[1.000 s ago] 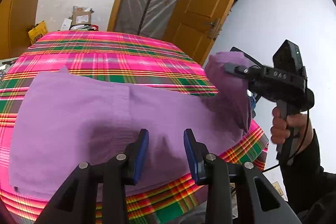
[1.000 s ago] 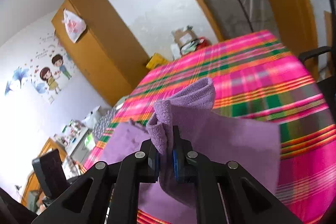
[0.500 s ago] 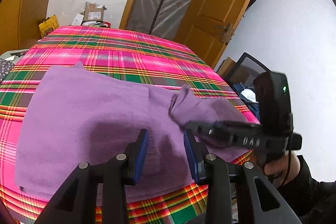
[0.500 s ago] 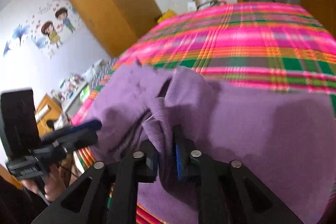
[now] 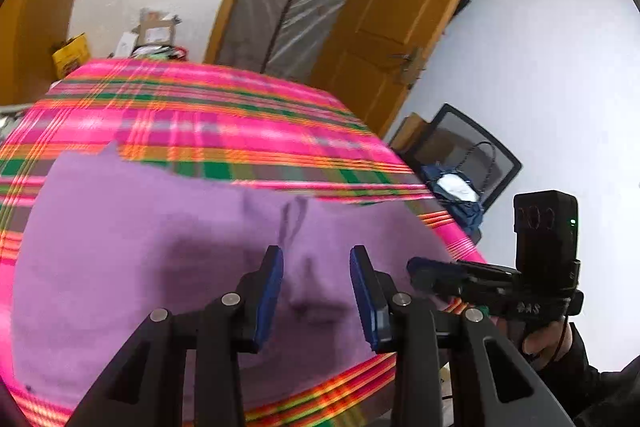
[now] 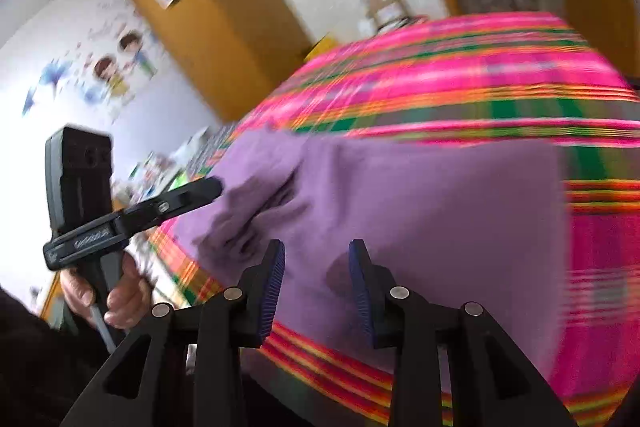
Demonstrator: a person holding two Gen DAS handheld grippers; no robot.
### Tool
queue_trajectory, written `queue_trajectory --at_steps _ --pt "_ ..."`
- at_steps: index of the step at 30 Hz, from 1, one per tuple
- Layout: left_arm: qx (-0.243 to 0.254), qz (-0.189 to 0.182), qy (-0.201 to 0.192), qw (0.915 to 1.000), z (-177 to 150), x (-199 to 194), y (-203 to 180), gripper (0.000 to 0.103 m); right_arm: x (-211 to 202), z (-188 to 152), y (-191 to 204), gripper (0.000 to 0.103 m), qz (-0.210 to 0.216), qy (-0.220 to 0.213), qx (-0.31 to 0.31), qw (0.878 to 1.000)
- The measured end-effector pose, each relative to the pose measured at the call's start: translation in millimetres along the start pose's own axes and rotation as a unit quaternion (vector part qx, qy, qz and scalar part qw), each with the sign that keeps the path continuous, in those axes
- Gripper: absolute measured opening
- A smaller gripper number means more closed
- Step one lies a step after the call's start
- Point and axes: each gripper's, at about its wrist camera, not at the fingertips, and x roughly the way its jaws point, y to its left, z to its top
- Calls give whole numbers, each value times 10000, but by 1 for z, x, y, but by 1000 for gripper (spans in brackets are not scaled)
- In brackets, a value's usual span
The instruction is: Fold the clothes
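Lying flat on the pink plaid tablecloth (image 5: 208, 115), the purple garment (image 5: 120, 247) has small creases near its middle. Left gripper (image 5: 316, 291) spread, empty. Right gripper (image 6: 316, 287) has just been opening, nothing between its pads. Wooden door (image 5: 396, 11) and chair (image 5: 468, 163) behind.

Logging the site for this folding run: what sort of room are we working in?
Probably a room in a home: a plaid tablecloth under the purple garment, a wooden door, a wooden wardrobe and cartoon wall stickers.
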Motion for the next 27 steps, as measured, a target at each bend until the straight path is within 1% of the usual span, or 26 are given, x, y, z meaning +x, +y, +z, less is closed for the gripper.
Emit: queue_trajectory --at_steps 4,5,6,8,11,13,14,16,19,20,21,22,23,26,27 --pt "270 -314 101 9991 8 21 -21 35 -30 0 -29 33 -760 -413 370 9956" --pt "294 -334 151 9989 9 29 -24 35 -35 0 -36 26 -873 -466 463 9940" --pt "306 -338 216 9987 9 36 -26 35 -40 -2 -44 15 -979 -496 571 9923" --pt "219 -206 483 9984 6 55 -22 35 -45 -5 -52 14 -1144 -513 694 9897" --pt "69 95 951 9954 -7 76 -15 35 -48 -11 -55 14 -1309 -470 693 9879" --pt "52 176 1027 9945 -14 78 -12 34 -41 -12 -53 14 -1414 -345 536 9879" --pt "114 200 960 9951 -19 74 -13 34 -37 -12 -53 14 -1505 -223 402 9875" --pt "187 249 968 9948 -24 69 -16 34 -33 -17 -50 14 -1717 0 131 9851" --pt "36 177 955 9953 -25 65 -14 34 -46 -21 -49 15 -1726 -125 44 9849" --pt "-51 152 941 9954 -24 64 -12 34 -54 -22 -49 19 -1745 -198 32 9845" --pt "-130 128 925 9955 -23 62 -11 34 -60 -25 -48 28 -1773 -244 -9 9839" --pt "-172 108 902 9957 -23 60 -10 34 -65 -28 -46 31 -1792 -267 -86 9834" --pt "-181 100 882 9959 -23 59 -10 34 -66 -32 -43 31 -1811 -245 -176 9830" --pt "-158 98 848 9962 -24 55 -9 34 -60 -44 -32 40 -1881 -53 -365 9815" --pt "-137 99 849 9962 -25 55 -11 34 -57 -48 -29 40 -1904 10 -428 9808"
